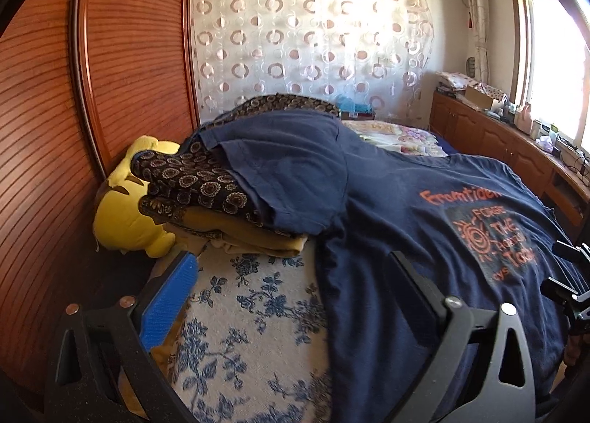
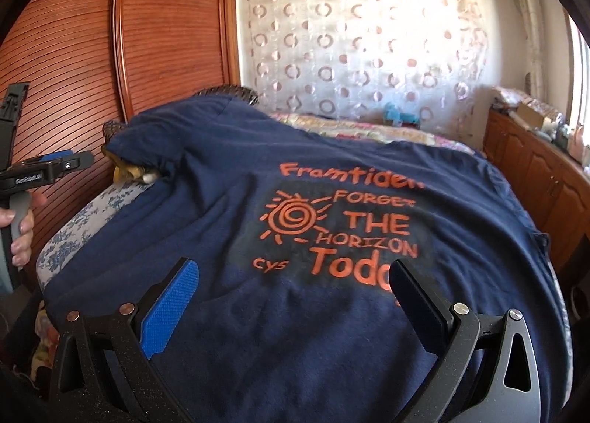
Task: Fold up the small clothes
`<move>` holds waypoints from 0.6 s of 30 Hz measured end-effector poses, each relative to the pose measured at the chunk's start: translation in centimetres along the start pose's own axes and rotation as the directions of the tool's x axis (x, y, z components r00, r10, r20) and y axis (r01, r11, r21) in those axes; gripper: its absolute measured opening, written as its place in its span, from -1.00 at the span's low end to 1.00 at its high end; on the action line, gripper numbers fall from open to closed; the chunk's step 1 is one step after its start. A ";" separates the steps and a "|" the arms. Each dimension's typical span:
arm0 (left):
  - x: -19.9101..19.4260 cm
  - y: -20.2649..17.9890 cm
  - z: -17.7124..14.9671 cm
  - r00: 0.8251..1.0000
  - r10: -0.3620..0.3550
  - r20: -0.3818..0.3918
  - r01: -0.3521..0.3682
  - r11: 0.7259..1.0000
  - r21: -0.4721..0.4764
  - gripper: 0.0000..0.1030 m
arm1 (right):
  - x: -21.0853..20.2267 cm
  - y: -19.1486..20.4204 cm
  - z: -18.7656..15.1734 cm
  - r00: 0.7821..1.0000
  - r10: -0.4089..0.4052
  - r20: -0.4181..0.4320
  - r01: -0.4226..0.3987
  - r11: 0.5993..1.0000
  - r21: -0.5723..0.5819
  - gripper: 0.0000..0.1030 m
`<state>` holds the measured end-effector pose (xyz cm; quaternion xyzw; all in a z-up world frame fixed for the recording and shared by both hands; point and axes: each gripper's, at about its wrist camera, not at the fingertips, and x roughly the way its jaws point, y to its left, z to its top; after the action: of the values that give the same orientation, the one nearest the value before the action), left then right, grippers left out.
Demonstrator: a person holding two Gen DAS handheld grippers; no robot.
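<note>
A navy T-shirt (image 2: 295, 312) with orange print lies spread print-up on a blue-flowered white cover (image 1: 239, 331). It also shows in the left wrist view (image 1: 424, 224), where one sleeve (image 1: 287, 172) is draped over a pile of folded clothes (image 1: 206, 198). My left gripper (image 1: 291, 272) is open and empty, over the shirt's left edge. It also shows in the right wrist view (image 2: 55, 165), held by a hand at the left. My right gripper (image 2: 291, 275) is open and empty, just above the shirt's lower part, below the print.
A yellow plush toy (image 1: 125, 209) lies beside the clothes pile against a slatted wooden wardrobe (image 1: 48, 128). A bed with a floral quilt (image 2: 361, 128) lies behind the shirt. A wooden cabinet (image 2: 534, 172) with clutter runs along the right under the window.
</note>
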<state>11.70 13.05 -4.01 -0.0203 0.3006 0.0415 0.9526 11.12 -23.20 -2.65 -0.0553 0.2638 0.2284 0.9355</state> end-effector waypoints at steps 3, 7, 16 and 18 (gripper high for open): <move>1.3 0.7 0.3 0.999 -0.020 -0.031 0.019 1.000 -0.016 0.49 | 0.4 0.2 0.6 1.000 0.016 -0.017 -0.016 1.000 -0.013 0.98; 2.3 1.5 1.3 0.998 -0.051 -0.042 0.050 0.998 -0.040 -0.02 | 0.4 0.6 0.4 1.000 0.012 -0.025 -0.013 0.999 -0.050 0.98; 2.3 1.3 2.4 0.999 -0.040 -0.002 0.040 0.999 0.002 -0.35 | 0.0 0.4 0.1 1.000 -0.006 -0.014 0.005 0.999 -0.052 0.98; 3.2 1.7 2.8 1.000 -0.010 -0.030 0.010 1.000 0.002 -0.35 | 0.0 0.5 0.1 1.000 -0.008 -0.013 0.008 0.999 -0.050 0.98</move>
<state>15.74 15.16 -3.61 -0.0216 0.3146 0.0360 0.9483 10.92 -22.73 -2.54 -0.0813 0.2640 0.2309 0.9329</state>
